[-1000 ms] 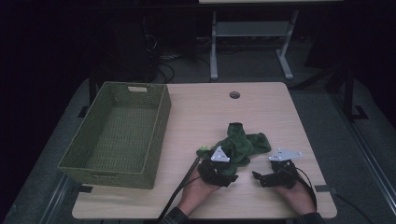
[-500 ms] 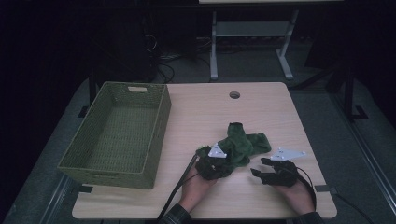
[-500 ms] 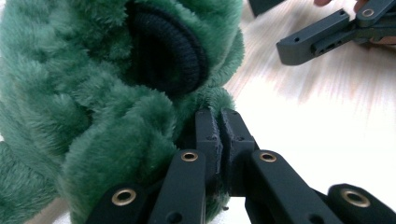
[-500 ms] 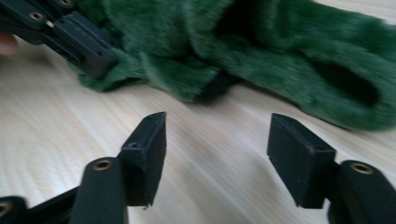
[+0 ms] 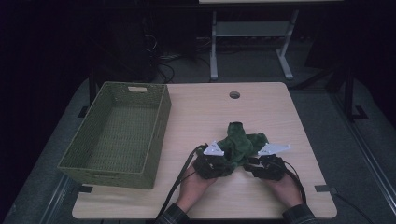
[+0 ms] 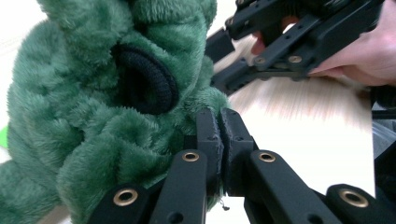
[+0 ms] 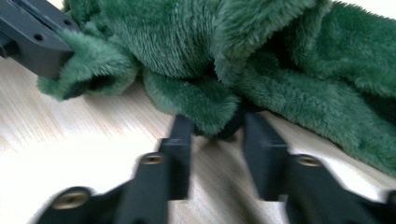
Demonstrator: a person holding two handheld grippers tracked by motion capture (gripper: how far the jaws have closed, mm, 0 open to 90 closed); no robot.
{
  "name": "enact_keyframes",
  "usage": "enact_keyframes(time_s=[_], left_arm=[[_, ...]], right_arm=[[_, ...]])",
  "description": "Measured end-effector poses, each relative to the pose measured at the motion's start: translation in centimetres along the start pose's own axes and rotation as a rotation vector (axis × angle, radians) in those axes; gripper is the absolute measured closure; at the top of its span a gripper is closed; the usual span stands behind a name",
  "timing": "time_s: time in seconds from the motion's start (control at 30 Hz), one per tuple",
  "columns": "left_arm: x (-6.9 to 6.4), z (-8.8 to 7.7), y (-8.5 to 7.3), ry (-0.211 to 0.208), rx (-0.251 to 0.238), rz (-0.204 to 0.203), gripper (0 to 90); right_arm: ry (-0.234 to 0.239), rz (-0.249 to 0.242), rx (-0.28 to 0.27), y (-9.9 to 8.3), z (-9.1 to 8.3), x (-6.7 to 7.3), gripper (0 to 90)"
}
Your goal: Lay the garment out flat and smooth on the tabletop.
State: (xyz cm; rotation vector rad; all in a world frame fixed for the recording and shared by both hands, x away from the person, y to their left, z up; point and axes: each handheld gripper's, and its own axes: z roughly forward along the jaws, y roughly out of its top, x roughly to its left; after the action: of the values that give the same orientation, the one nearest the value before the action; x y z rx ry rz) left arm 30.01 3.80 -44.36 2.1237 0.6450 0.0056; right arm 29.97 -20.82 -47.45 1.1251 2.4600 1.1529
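While basket [image 5: 116,135] shows overhead | left gripper [image 6: 219,140] pinches plush [image 6: 93,116] (closeup).

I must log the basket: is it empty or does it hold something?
Empty: the high view shows the green wicker basket with a bare woven floor.

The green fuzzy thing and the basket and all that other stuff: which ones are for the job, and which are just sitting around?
For the job:
- green plush cloth
- left gripper, shut on a fold of it
- right gripper, closing around another fold

Just there:
- green woven basket, empty, off to the left
- table with its round hole
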Motion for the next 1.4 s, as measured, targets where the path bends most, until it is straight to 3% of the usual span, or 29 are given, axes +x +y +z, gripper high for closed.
enact_keyframes(time_s=[0.1, 0.17, 0.57, 0.87, 1.07, 1.23, 1.33, 1.4], left_arm=[[0.2, -0.6, 0.1, -0.002, -0.005, 0.001, 87.4], [0.4, -1.1, 0.3, -0.002, -0.011, 0.001, 87.4], [2.2, -5.0, 0.4, 0.015, -0.060, -0.032, 87.5], [3.6, -7.5, -1.2, 0.042, -0.099, -0.076, 87.6], [3.7, -8.1, -2.4, 0.036, -0.106, -0.109, 87.7], [3.7, -7.6, -3.4, 0.031, -0.073, -0.120, 87.7], [4.1, -7.0, -4.3, 0.040, -0.060, -0.141, 87.4], [4.2, -6.8, -4.5, 0.068, -0.042, -0.131, 86.0]], right_arm=[[0.001, 0.008, -0.010, 0.2, -0.3, 0.1, 79.1], [0.003, 0.001, -0.008, 0.2, -0.5, 0.0, 81.0], [0.022, 0.022, -0.037, 0.3, -2.4, -0.6, 82.3], [0.007, 0.008, -0.051, 0.2, -3.8, -0.9, 82.5], [-0.016, 0.013, -0.057, -0.4, -5.6, -1.5, 82.8], [-0.009, 0.053, -0.051, -1.4, -6.5, -1.8, 83.1], [-0.008, 0.057, -0.033, -1.8, -6.5, -1.7, 83.1], [-0.005, 0.049, -0.024, -2.0, -6.4, -1.6, 83.0]])
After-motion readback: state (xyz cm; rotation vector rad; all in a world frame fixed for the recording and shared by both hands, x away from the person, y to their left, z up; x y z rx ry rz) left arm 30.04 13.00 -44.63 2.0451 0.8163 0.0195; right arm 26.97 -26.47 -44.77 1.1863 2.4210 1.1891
